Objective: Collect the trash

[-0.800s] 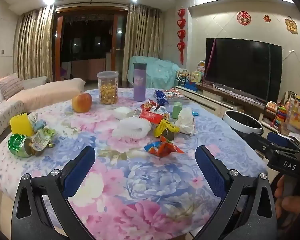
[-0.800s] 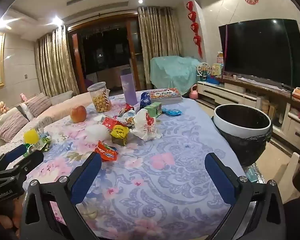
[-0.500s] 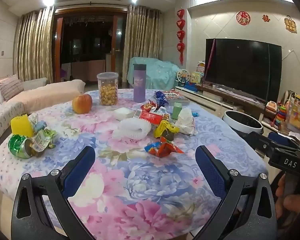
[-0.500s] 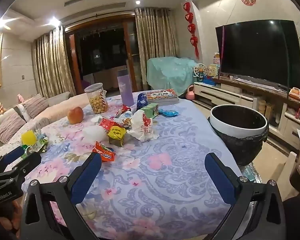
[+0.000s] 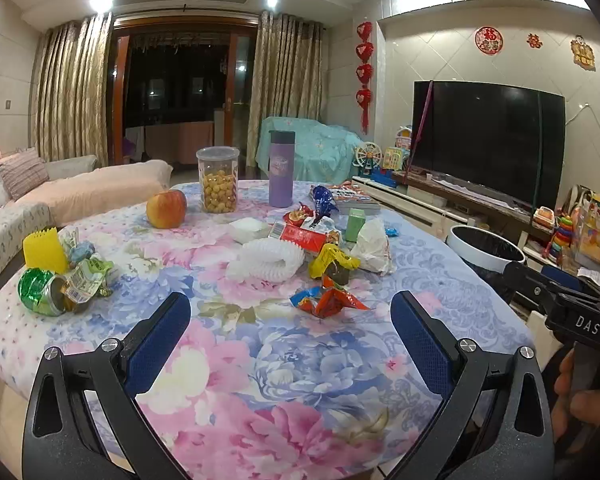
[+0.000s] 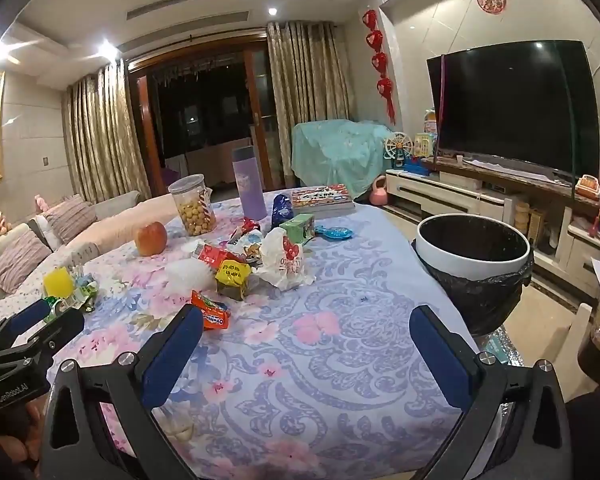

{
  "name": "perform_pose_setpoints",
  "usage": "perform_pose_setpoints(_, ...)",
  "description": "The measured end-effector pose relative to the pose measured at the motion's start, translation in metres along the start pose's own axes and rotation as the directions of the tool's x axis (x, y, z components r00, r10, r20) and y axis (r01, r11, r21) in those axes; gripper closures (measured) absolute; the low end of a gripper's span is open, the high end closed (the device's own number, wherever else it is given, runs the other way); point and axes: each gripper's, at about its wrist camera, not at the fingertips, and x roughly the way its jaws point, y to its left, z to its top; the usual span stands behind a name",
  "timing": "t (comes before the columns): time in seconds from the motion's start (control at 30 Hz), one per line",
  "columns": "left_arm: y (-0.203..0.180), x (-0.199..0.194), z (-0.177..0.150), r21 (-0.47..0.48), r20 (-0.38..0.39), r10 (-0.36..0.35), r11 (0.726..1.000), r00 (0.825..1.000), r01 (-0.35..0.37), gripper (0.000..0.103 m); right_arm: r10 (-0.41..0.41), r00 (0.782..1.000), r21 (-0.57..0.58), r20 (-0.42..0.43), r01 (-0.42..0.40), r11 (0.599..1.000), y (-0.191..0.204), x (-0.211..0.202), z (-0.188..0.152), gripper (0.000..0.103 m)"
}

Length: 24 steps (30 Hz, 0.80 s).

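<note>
Trash lies on a floral tablecloth (image 5: 284,360): an orange wrapper (image 5: 327,301) (image 6: 211,314), a yellow wrapper (image 5: 332,261) (image 6: 233,274), a white plastic bag (image 5: 374,246) (image 6: 286,262), a red packet (image 5: 302,237), white foam netting (image 5: 266,260) and a crushed green can (image 5: 40,292). A white bin with a black liner (image 6: 474,258) (image 5: 486,250) stands off the table's right edge. My left gripper (image 5: 290,336) is open and empty above the near table. My right gripper (image 6: 306,346) is open and empty, nearer the bin.
An apple (image 5: 166,209), a jar of snacks (image 5: 218,180), a purple flask (image 5: 281,174), a green box (image 5: 355,225) and a book (image 6: 322,198) stand on the far half. A sofa (image 5: 40,200) is left, a TV (image 6: 512,108) right.
The right gripper has drifted slightly, so the table items sit a bit further left in its view. The left gripper has barely moved. Both stay open.
</note>
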Motion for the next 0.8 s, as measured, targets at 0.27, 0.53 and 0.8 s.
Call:
perform_pose_setpoints(0.27, -0.003, -0.0019, 0.0011, 0.002, 0.006, 0.0, 1.0, 1.0, 0.0, 0.0, -0.001, 1.0, 0.002, 0.006, 0.001, 1.0, -0.0009, -0.0016, 0.0015, 0.0)
perform_pose_setpoints(0.53, -0.0032, -0.0016, 0.0012, 0.004, 0.007, -0.003, 1.0, 1.0, 0.003, 0.0, -0.001, 1.0, 0.002, 0.009, 0.001, 1.0, -0.0022, -0.0023, 0.0016, 0.0)
perform_pose_setpoints(0.8, -0.0039, -0.0002, 0.001, 0.003, 0.008, -0.002, 1.0, 1.0, 0.002, 0.0, 0.0, 1.0, -0.001, 0.012, 0.0, 1.0, -0.0012, -0.0038, 0.0013, 0.0)
